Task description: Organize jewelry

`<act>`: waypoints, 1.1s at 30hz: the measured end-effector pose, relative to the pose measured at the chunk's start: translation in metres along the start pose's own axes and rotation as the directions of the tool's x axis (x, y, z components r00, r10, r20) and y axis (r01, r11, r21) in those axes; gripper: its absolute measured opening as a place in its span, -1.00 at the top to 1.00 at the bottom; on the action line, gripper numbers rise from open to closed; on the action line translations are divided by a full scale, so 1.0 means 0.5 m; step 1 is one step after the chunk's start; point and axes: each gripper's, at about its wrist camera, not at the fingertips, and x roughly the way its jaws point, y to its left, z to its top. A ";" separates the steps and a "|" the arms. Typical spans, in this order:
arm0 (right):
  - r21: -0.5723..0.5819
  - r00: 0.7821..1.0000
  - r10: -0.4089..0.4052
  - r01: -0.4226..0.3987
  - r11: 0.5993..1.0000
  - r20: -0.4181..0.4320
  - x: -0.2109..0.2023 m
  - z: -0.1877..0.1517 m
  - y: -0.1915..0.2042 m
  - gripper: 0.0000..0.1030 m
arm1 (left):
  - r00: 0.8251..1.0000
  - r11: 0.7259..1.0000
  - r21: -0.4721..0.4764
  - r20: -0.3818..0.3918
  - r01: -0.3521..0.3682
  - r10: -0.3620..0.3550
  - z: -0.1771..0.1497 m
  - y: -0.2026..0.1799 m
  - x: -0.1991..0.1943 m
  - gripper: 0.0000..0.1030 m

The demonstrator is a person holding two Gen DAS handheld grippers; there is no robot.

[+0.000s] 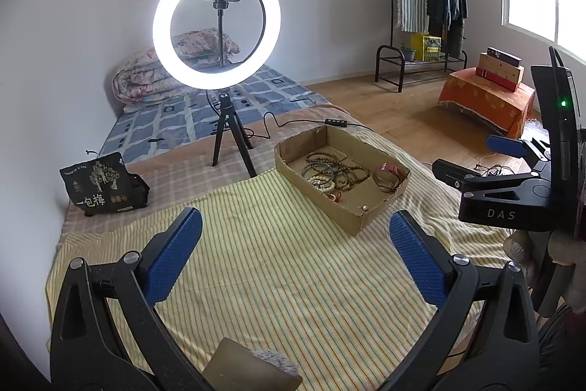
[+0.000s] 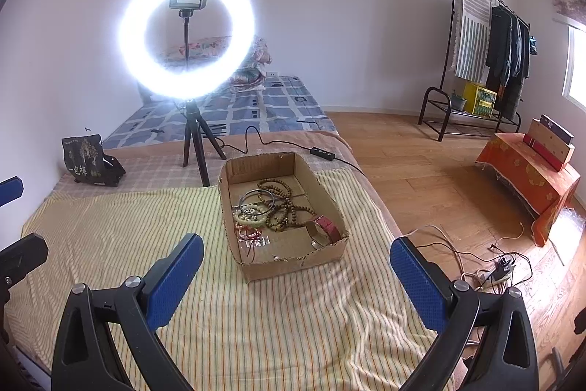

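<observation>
A shallow cardboard tray [image 1: 316,141] [image 2: 256,272] lies on the striped yellow cloth [image 1: 256,281] [image 2: 110,244]. Inside it are wooden bead strings [image 1: 351,167] [image 2: 284,204], dark bangles [image 2: 256,200], pale bead bracelets [image 1: 324,184] [image 2: 247,217] and a red strap [image 1: 390,167] [image 2: 327,228]. My left gripper [image 1: 295,240] stands open over the bare cloth, short of the tray, with nothing between its blue pads. My right gripper [image 2: 296,266] is open too, just before the tray's near wall, also with nothing between its pads. The right gripper's side shows at the right edge of the left wrist view.
A lit ring light on a black tripod [image 1: 230,134] [image 2: 196,141] stands behind the tray, its cable and switch [image 2: 322,151] trailing right. A black printed bag [image 1: 100,185] [image 2: 86,158] sits at the left. Bedding lies behind; wooden floor, cables [image 2: 494,270], an orange-covered stand and a clothes rack lie right.
</observation>
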 end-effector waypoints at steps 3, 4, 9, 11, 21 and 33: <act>-0.001 1.000 0.000 0.000 1.000 -0.006 0.003 0.000 0.000 -0.99 | 1.000 1.000 0.002 0.001 -0.001 0.001 -0.001 -0.001 0.000 -1.00; -0.002 1.000 0.000 0.000 1.000 -0.006 0.003 0.001 0.000 -0.99 | 1.000 1.000 0.002 0.001 0.000 0.000 -0.001 -0.001 0.000 -1.00; 0.000 1.000 0.001 -0.001 1.000 -0.005 0.004 0.000 0.000 -0.99 | 1.000 1.000 0.001 0.001 0.000 0.000 0.000 -0.002 0.000 -1.00; 0.000 1.000 0.000 0.000 1.000 -0.004 0.004 0.000 0.001 -0.99 | 1.000 1.000 0.002 0.003 -0.002 0.002 -0.001 -0.003 0.000 -1.00; -0.004 1.000 0.002 -0.002 1.000 -0.008 0.005 0.002 0.005 -0.99 | 1.000 1.000 -0.002 -0.001 0.004 -0.004 0.003 0.001 0.002 -1.00; -0.004 1.000 0.002 -0.003 1.000 -0.010 0.006 0.001 0.007 -0.99 | 1.000 1.000 -0.006 -0.006 0.006 -0.006 0.003 0.003 0.000 -1.00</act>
